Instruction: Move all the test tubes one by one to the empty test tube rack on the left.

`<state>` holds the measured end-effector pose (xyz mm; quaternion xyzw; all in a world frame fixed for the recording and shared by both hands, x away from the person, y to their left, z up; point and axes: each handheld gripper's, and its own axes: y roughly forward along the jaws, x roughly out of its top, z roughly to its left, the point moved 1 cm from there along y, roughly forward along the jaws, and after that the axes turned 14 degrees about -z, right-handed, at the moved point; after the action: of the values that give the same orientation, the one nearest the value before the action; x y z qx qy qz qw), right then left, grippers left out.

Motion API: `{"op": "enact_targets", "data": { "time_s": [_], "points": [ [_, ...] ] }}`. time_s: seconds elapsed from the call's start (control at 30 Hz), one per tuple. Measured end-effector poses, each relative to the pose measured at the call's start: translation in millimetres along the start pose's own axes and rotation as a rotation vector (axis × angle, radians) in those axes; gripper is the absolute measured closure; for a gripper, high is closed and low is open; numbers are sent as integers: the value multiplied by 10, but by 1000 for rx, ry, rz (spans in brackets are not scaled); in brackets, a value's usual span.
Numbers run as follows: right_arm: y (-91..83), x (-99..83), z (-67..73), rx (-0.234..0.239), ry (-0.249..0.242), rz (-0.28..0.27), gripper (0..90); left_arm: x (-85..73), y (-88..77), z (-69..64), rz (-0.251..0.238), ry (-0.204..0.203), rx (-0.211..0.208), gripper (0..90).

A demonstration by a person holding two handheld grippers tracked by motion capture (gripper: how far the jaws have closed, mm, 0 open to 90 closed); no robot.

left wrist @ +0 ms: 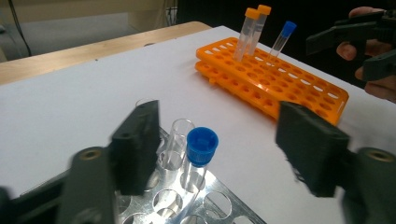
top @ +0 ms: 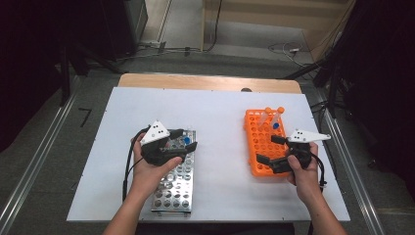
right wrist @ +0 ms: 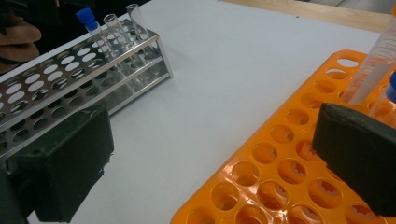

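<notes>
L gripper [left wrist: 217, 154] jaws spread, not touching the blue-capped tube [left wrist: 201, 154] between them, seated in metal rack [top: 173, 188]; R gripper [right wrist: 224, 172] view – jaws wide over orange rack [right wrist: 280, 182] – adds clear tubes behind it

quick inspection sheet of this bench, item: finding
surface: white board on a wooden table, bare around the racks
job's things: blue-capped tube standing in metal rack; orange rack holding three capped tubes
clutter: nothing seen
grippers: left gripper open, jaws either side of the blue-capped tube, not pressing; right gripper open over the orange rack
cables: black cable trailing from the left gripper
surroundings: floor cables beyond the table
</notes>
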<state>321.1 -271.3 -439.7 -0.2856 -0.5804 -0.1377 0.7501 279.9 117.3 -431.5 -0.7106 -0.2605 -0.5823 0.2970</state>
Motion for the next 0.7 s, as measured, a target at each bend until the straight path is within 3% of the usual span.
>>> {"op": "enact_targets", "data": {
  "time_s": [0.13,0.27,0.4,0.7],
  "points": [
    [-7,25,0,0,-3,-1,0,-2,3,10,21,-25,-14,80],
    [-8,23,-33,-7,13,-4,0,-27,27,-16,52,-17,-49,0],
    [-5,37,-74,-20,18,-6,0,-27,-6,-2,35,-22,-74,0],
    [-97,64,-231,-69,50,-27,0,-7,-166,92,-27,-33,-46,0]
  ]
}}
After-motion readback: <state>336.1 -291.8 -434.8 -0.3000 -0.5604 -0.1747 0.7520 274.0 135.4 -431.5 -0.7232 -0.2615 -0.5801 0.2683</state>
